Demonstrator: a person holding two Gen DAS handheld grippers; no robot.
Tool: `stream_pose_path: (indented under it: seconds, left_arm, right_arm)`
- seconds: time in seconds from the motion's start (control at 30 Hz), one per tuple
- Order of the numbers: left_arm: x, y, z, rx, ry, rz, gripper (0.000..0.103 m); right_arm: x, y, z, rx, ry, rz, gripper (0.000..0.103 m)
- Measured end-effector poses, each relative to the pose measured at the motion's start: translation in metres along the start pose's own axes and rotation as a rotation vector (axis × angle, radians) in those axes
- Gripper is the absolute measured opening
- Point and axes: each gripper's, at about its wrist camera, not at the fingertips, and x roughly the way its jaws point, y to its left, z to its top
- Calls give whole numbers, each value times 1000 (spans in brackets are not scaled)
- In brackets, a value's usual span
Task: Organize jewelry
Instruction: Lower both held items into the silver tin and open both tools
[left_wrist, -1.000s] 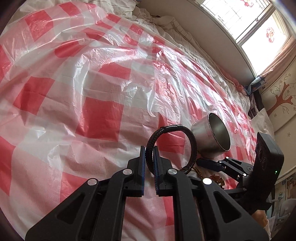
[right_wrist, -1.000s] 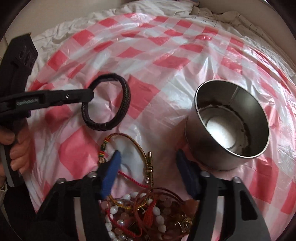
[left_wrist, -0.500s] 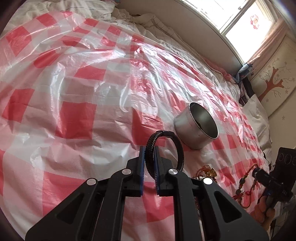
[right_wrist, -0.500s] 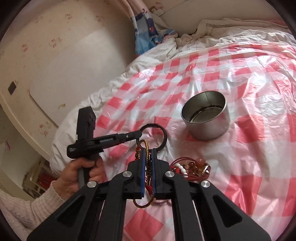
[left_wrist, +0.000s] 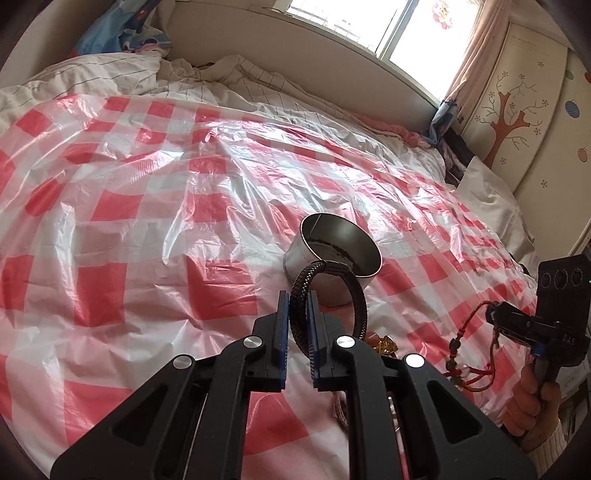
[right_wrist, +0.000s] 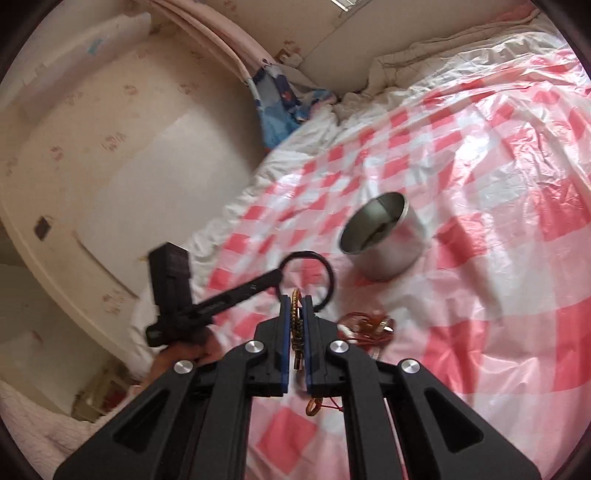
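Observation:
My left gripper (left_wrist: 297, 300) is shut on a black braided bracelet (left_wrist: 357, 295) and holds it in the air, just in front of a round metal tin (left_wrist: 334, 254) that stands open on the red-and-white checked plastic sheet (left_wrist: 147, 229). My right gripper (right_wrist: 296, 304) is shut on a gold and red cord bracelet (right_wrist: 295, 321), lifted above the sheet. It also shows in the left wrist view (left_wrist: 496, 317) with the cord bracelet (left_wrist: 461, 354) dangling. The tin (right_wrist: 384, 240) lies beyond both grippers in the right wrist view. The black bracelet (right_wrist: 325, 273) hangs from the left gripper (right_wrist: 279, 275) there.
A small pile of red and gold jewelry (right_wrist: 369, 323) lies on the sheet between the grippers and the tin; part shows in the left wrist view (left_wrist: 384, 345). Rumpled white bedding (left_wrist: 207, 81) rings the sheet. A window (left_wrist: 369, 26) and wall lie beyond.
The right gripper closed on the cord bracelet and lifted it off the pile. Both grippers rose and pulled back, and the left one carried the black bracelet closer to the tin.

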Motion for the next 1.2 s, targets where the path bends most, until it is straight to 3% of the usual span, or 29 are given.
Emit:
stream_pose_path:
  seconds: [0.03,0.07,0.1,0.13,0.2,0.23,0.3,0.47,0.6,0.8,1.03,1.2]
  left_arm:
    - [1,0,0,3,2,-3,9]
    - [2,-2,0,7,5,-4,9]
    - [3,-2,0,11,9,-4,9]
    - [4,-3,0,12,11,-3,9]
    - [5,-4,-1,13,15,-4,9]
    - [5,-5,0,15,14,-5,9]
    - [4,-4,0,14,4,-9,9]
    - [1,0,2,-2,-18,-25,9]
    - [0,0,9,-28,-39,-70,9]
    - [11,-3,28,-60,-56,-92,9]
    - [49,-13,50,-52,-40,-89,9]
    - [81,-15,49,-31,28,-14,12]
  right_arm:
    - [3,2,2,-30,14,-84,7]
    - [5,-7,2,9,21,-50,7]
    - [3,-14,0,78,12,82,7]
    - [0,-7,0,52,-1,111,7]
    - [5,10,2,-67,24,-56,7]
    - [9,3,2,-47,32,-85,7]
    - [12,-19,-1,54,19,-71,7]
    - [-16,-24,7,82,-113,16,7]
    - [-10,-38,15,161,-109,34,7]
    - [14,-30,51,142,-121,22,7]
    - [60,-29,85,116,-95,-43,8]
    - [107,-46,92,88,-21,-177,9]
